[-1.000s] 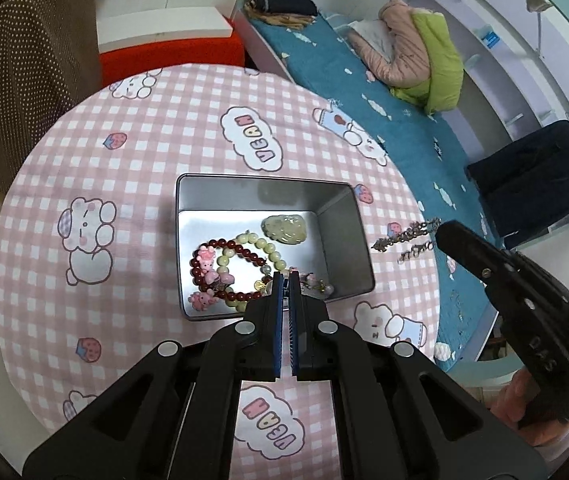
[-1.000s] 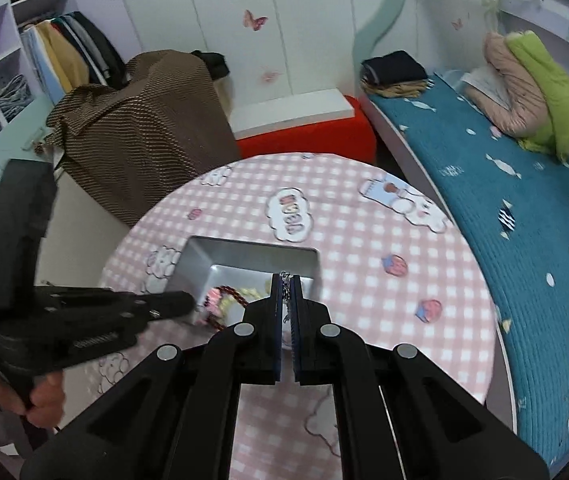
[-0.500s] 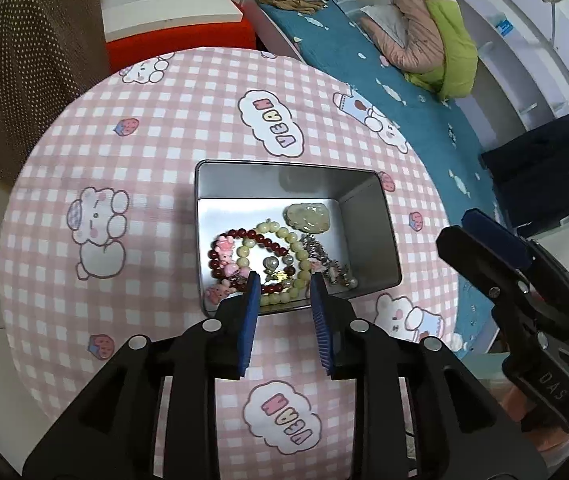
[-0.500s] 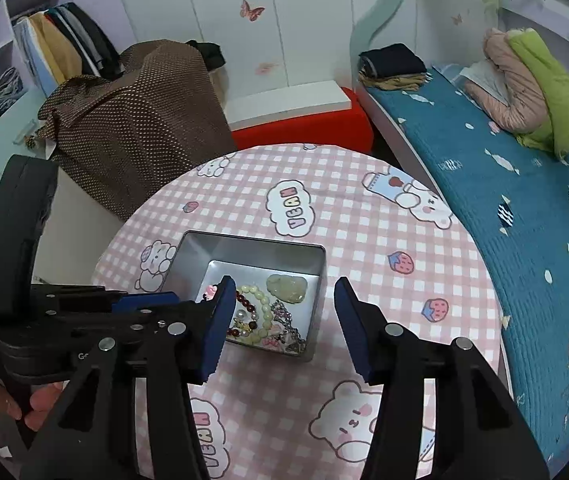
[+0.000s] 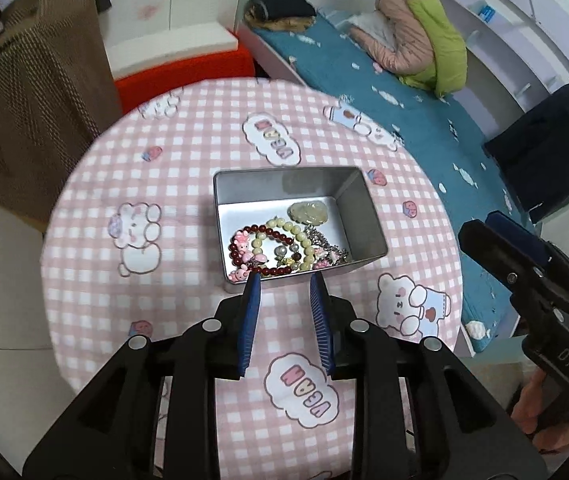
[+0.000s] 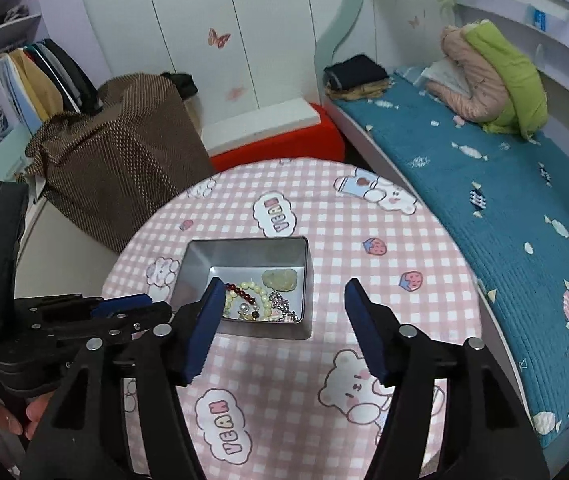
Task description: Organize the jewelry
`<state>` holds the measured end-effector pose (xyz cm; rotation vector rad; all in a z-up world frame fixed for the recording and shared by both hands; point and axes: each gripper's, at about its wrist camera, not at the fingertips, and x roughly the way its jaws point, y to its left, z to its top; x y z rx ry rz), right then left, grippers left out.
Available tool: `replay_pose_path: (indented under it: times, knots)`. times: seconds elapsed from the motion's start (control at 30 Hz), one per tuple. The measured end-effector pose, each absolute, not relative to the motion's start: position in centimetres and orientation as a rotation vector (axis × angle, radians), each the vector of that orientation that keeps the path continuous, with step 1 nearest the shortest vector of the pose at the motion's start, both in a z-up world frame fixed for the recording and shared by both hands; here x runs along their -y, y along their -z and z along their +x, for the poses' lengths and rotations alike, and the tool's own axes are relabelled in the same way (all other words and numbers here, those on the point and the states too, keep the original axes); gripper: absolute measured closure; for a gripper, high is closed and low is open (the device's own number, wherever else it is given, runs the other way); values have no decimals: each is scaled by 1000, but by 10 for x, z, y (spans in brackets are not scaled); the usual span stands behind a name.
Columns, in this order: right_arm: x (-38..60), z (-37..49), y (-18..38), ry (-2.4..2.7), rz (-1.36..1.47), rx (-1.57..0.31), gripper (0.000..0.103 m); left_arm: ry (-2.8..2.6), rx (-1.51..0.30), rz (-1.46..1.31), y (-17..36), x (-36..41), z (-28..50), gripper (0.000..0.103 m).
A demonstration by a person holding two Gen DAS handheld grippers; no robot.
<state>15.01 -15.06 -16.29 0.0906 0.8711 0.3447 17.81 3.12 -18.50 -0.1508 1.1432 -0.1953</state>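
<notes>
An open silver tin (image 5: 358, 204) (image 6: 198, 258) sits mid-table on the pink checked cloth. Inside lie a dark red bead bracelet (image 5: 268, 230), a pale green bead bracelet (image 5: 280, 224) (image 6: 254, 289), a jade pendant (image 5: 308, 213) (image 6: 280, 279), pink charms (image 5: 242, 246) and a silver chain (image 5: 330, 248) (image 6: 280, 304). My left gripper (image 5: 284, 280) is open and empty, raised just in front of the tin's near wall. My right gripper (image 6: 284, 284) is wide open and empty, raised in front of the tin. Each gripper shows in the other's view, the right one (image 5: 496, 228) and the left one (image 6: 124, 304).
The round table (image 5: 124, 168) carries only the tin. A brown dotted cloth heap (image 6: 116, 164) stands behind left, a red stool with a white top (image 6: 276, 132) behind, and a blue bed (image 6: 484, 184) with a pink-green jacket on the right.
Both grippers were shut a second ago, the right one on a silver chain. Both opened and pulled back and up from the tin. The chain now lies inside the tin.
</notes>
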Motion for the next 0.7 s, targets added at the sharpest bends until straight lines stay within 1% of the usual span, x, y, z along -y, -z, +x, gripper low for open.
replay_pose_path:
  times: [0.13, 0.23, 0.3, 0.33, 0.4, 0.5, 0.7]
  knots:
    - [159, 132, 142, -354, 104, -809, 33, 168, -1065, -136, 155, -24, 154, 72]
    - [170, 111, 121, -368, 107, -753, 25, 143, -1000, -127, 129, -16, 133, 67]
    - [175, 99, 109, -370, 107, -724, 20, 134, -961, -131, 112, -11, 120, 67]
    - [178, 93, 103, -376, 109, -707, 19, 129, -938, -127, 103, -7, 112, 64]
    - [184, 78, 89, -375, 104, -666, 13, 109, -903, -108, 89, -1, 100, 58]
    - [193, 58, 70, -373, 109, -599, 10, 101, -842, -94, 66, 9, 77, 58]
    - [199, 20, 44, -357, 103, -486, 9, 90, -744, -68, 36, 19, 38, 58]
